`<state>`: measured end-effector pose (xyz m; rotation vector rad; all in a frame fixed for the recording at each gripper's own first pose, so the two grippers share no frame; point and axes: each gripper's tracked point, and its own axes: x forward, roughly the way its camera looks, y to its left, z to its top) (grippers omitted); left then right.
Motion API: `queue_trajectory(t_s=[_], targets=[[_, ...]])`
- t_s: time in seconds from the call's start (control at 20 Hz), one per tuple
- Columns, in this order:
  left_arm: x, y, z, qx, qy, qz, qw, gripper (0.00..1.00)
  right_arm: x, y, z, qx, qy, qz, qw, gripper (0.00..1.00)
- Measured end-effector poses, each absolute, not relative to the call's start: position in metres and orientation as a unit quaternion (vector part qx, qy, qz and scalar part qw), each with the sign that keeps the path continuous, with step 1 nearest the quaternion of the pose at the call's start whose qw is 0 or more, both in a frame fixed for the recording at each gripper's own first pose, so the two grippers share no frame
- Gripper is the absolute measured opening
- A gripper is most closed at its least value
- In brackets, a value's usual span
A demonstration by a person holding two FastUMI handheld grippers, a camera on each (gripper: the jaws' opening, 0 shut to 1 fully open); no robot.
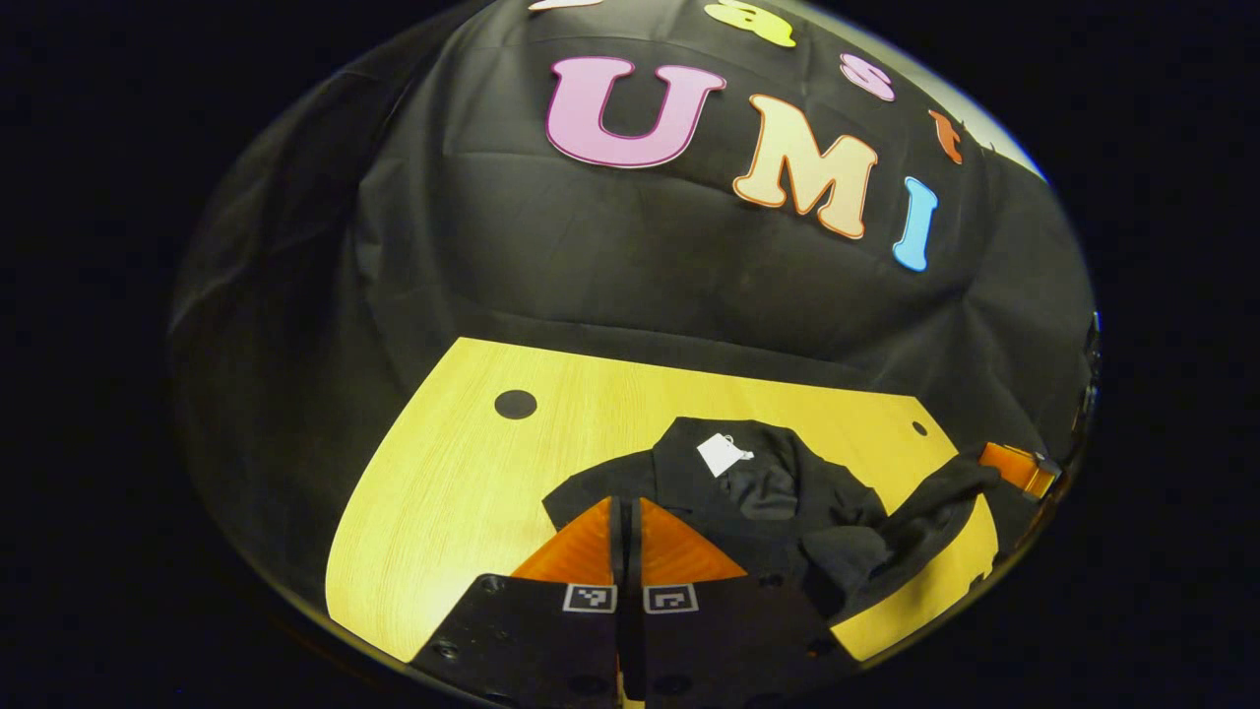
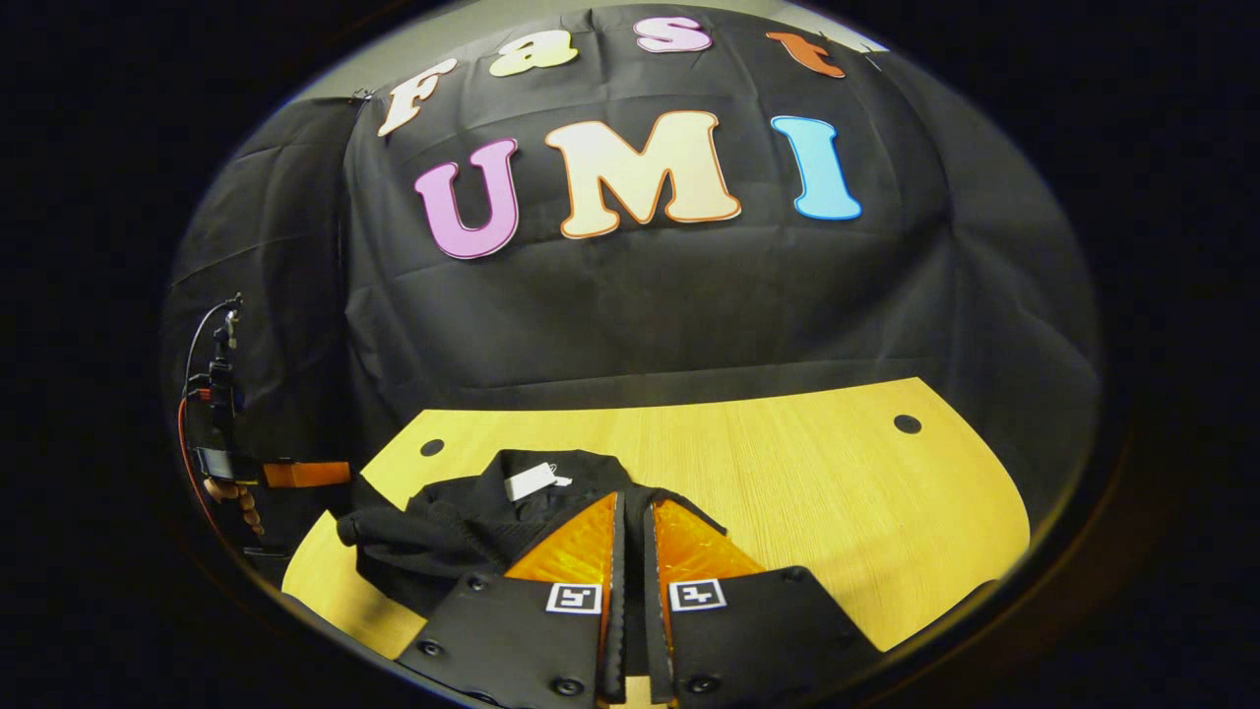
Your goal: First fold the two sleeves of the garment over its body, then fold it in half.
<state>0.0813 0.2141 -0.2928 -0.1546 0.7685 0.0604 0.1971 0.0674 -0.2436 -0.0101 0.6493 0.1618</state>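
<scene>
The black garment (image 1: 778, 502) lies crumpled on the yellow wooden table (image 1: 463, 473), a white tag (image 1: 722, 454) showing near its collar and one sleeve (image 1: 935, 502) drawn out sideways. In the left gripper view, the left gripper (image 1: 624, 537) sits at the garment's near edge, jaws nearly together; whether cloth lies between them cannot be told. The right gripper (image 2: 630, 542), above the garment (image 2: 463, 522), is likewise nearly closed.

Pale wooden table (image 2: 807, 492) with dark round holes near its far corners, crumpled black garment (image 2: 463, 537) lying on it toward 9 o'clock, white tag (image 2: 532, 482) on top
</scene>
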Motion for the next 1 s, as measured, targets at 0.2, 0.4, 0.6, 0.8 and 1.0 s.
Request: queue_trajectory(t_s=[0.2, 0.4, 0.6, 0.8, 1.0], targets=[[0.131, 0.26, -0.218, 0.008, 0.229, 0.108, 0.967, 0.37, 0.217, 0.044, -0.22, -0.01, 0.263, 0.002, 0.965, 0.99], [0.127, 0.235, -0.152, 0.024, 0.128, 0.074, 0.989, 0.92, 0.206, 0.042, -0.175, -0.012, 0.191, -0.007, 0.981, 0.97], [0.1, 0.211, -0.135, 0.021, 0.128, 0.071, 0.989, 0.93, 0.174, 0.047, -0.147, -0.015, 0.151, 0.018, 0.988, 0.97], [0.055, 0.19, -0.103, 0.03, 0.102, 0.087, 0.991, 0.93, 0.125, 0.048, -0.117, -0.017, 0.1, 0.052, 0.993, 0.94], [0.008, 0.163, -0.073, 0.036, 0.081, 0.098, 0.991, 0.92, 0.066, 0.044, -0.099, -0.013, 0.072, 0.083, 0.994, 0.94]])
